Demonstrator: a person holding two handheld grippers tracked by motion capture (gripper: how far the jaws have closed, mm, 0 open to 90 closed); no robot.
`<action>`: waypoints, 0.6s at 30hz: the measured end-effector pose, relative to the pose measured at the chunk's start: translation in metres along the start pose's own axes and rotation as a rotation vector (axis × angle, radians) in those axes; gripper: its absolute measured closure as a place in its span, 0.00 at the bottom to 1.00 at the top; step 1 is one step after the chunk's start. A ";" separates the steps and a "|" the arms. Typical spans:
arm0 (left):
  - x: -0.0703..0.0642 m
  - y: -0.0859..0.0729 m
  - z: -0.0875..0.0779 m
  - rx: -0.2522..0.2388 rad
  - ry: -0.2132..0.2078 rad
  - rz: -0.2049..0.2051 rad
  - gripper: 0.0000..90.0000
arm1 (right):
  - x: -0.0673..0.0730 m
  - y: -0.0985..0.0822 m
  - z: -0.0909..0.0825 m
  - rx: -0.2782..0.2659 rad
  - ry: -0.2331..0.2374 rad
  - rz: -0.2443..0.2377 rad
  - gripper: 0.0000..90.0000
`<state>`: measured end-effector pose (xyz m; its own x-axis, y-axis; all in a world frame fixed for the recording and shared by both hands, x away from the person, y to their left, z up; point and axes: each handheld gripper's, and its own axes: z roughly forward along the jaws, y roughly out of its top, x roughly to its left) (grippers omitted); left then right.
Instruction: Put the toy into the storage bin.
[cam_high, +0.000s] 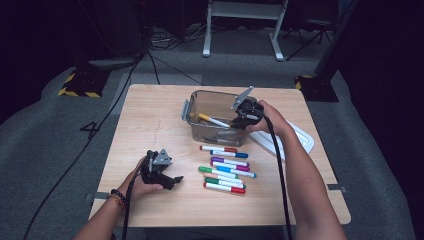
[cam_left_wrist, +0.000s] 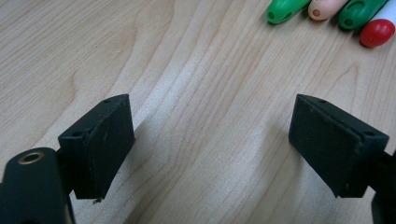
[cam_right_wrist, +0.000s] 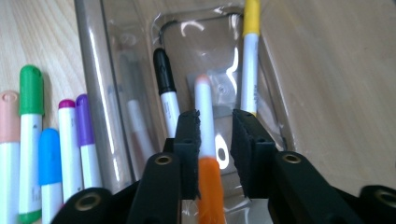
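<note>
Right gripper (cam_right_wrist: 214, 126) angled into clear bin (cam_high: 192, 107), orange marker (cam_right_wrist: 208, 172) between fingers

Overhead light falls bright on the pale wooden table (cam_high: 150, 125) while the room behind sinks into near-black, soft shadows trail beneath the left gripper (cam_left_wrist: 210, 144), white glare streaks the clear plastic box (cam_right_wrist: 100, 93), and the nearest orange marker (cam_right_wrist: 208, 154) blurs.
</note>
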<state>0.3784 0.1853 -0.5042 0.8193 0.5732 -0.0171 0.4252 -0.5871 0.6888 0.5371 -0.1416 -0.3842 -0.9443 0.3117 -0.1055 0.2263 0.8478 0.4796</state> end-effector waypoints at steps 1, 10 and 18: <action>0.000 0.000 0.000 0.000 0.001 -0.001 0.16 | 0.000 0.000 -0.001 -0.008 -0.002 0.005 0.79; 0.000 0.000 0.000 0.000 0.000 0.000 0.16 | 0.004 -0.002 -0.017 -0.143 -0.038 0.026 0.70; 0.000 0.000 0.000 0.000 0.000 0.000 0.16 | 0.024 -0.009 -0.051 -0.358 -0.113 0.087 0.59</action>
<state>0.3784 0.1853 -0.5042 0.8194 0.5730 -0.0169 0.4249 -0.5873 0.6889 0.5003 -0.1633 -0.3469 -0.8886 0.4379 -0.1364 0.1880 0.6190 0.7626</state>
